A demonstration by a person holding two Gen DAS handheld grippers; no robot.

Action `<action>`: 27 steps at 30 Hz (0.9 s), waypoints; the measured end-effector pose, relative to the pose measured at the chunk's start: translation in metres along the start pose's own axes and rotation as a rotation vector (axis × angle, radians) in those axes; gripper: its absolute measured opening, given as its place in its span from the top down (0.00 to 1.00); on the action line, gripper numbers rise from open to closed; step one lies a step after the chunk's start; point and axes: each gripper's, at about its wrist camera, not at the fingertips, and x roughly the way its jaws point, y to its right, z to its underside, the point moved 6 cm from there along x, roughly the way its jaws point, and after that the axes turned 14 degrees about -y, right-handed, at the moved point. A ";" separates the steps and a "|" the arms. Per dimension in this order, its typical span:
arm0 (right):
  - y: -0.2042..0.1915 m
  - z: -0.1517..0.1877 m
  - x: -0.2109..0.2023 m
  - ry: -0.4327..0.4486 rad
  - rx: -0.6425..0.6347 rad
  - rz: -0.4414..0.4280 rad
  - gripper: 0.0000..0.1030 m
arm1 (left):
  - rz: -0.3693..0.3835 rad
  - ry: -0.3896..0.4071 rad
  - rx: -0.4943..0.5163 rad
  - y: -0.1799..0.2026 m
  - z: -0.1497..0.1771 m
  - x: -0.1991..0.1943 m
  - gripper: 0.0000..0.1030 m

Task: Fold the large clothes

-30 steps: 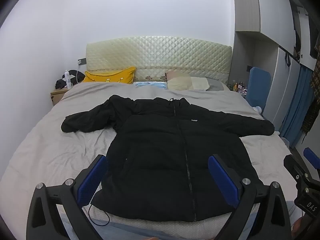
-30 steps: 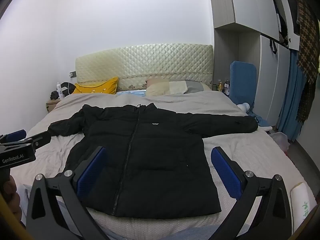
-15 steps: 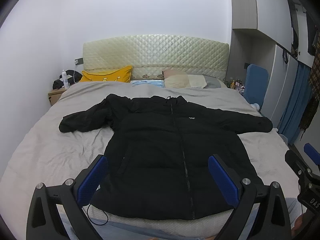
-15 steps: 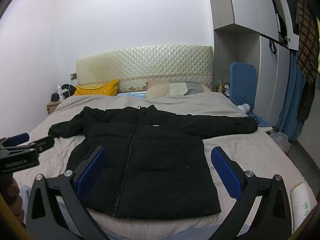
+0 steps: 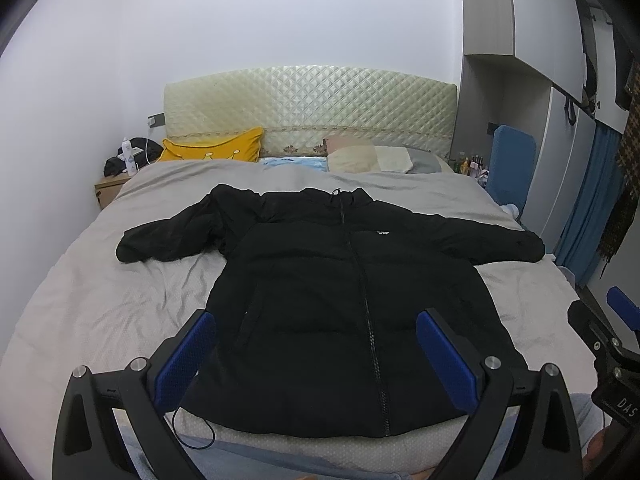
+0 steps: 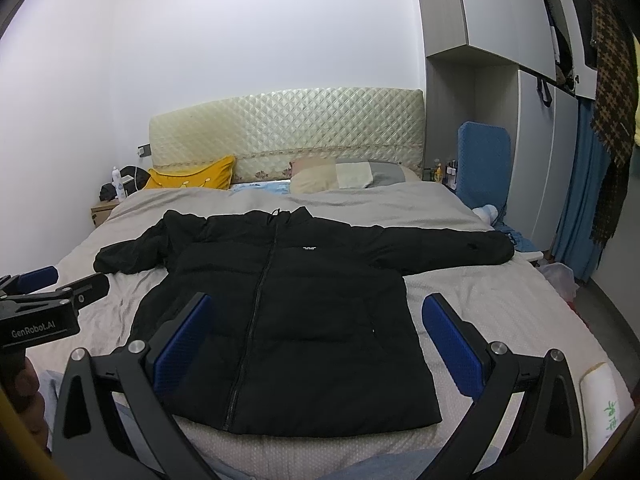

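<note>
Black puffer jacket (image 5: 344, 320) zipped up, spread flat mid-bed (image 5: 100, 312), sleeves out toward both side edges, left hand-held gripper (image 5: 316, 354) and right hand-held gripper (image 6: 316, 340) hovering by the foot edge, both wide open, holding nothing

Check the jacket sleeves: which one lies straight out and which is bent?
The sleeve toward the blue curtain side lies stretched straight, its cuff near the bed edge. The other sleeve, on the nightstand side, is bent and bunched at the elbow, so it reaches less far.
</note>
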 end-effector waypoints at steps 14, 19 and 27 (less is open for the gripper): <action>-0.001 -0.001 0.003 -0.007 -0.001 0.002 0.00 | 0.004 -0.003 -0.004 -0.001 0.002 0.001 0.01; -0.001 -0.001 0.003 -0.007 -0.002 -0.002 0.00 | 0.004 -0.005 -0.008 0.000 0.004 0.002 0.01; -0.003 0.000 0.004 -0.013 -0.001 -0.002 0.00 | 0.006 -0.006 -0.010 0.000 0.003 0.001 0.01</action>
